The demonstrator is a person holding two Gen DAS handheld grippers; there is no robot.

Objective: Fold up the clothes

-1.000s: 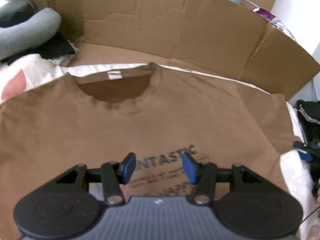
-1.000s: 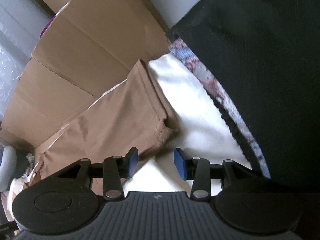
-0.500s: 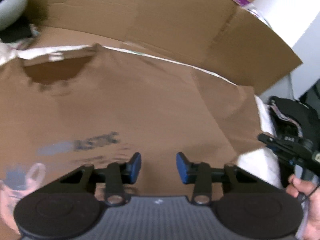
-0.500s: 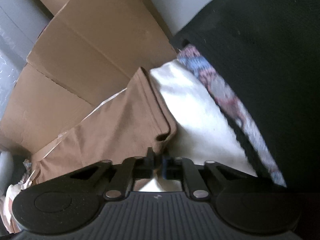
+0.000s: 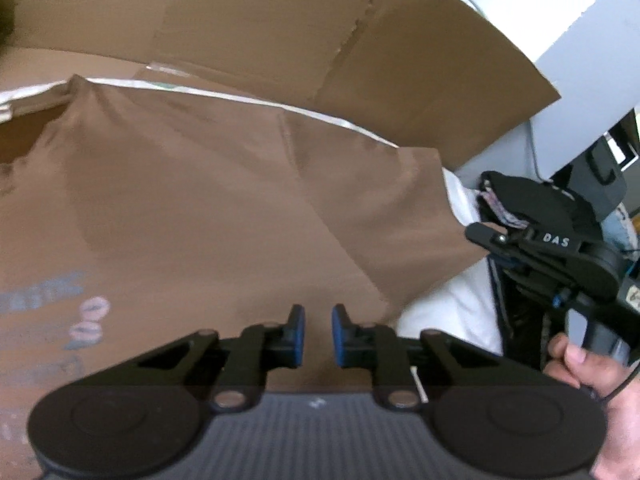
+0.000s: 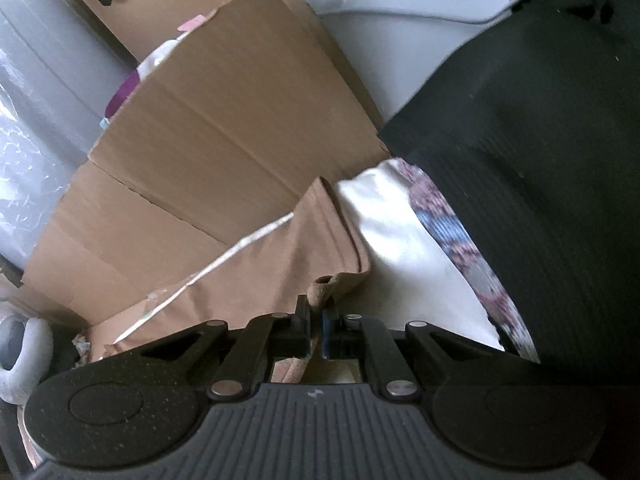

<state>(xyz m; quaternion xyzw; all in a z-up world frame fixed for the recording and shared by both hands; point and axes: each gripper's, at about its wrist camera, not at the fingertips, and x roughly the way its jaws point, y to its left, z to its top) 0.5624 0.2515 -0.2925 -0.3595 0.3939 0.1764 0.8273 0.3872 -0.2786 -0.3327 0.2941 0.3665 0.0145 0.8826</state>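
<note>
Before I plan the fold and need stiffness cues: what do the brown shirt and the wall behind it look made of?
Brown shirt: soft matte knit, probably cotton jersey; it drapes and bunches where the right gripper pinches its sleeve. Wall: stiff matte corrugated cardboard, with straight creases and ragged edges.

We read this as a lived-in domestic room, likely a bedroom or storage corner. A flattened cardboard box [image 5: 360, 52] stands as a backdrop behind a surface spread with white bedding [image 6: 400, 240]. Beside it we note a heap of dark clothing [image 6: 540, 160] over a patterned fabric [image 6: 460, 240], a grey pillow-like roll [image 6: 24, 344] at the left edge, and translucent plastic wrap [image 6: 24, 152]. A plain white wall [image 5: 580, 20] rises beyond. Laundry and household clutter, not equipment, define the setting.
</note>
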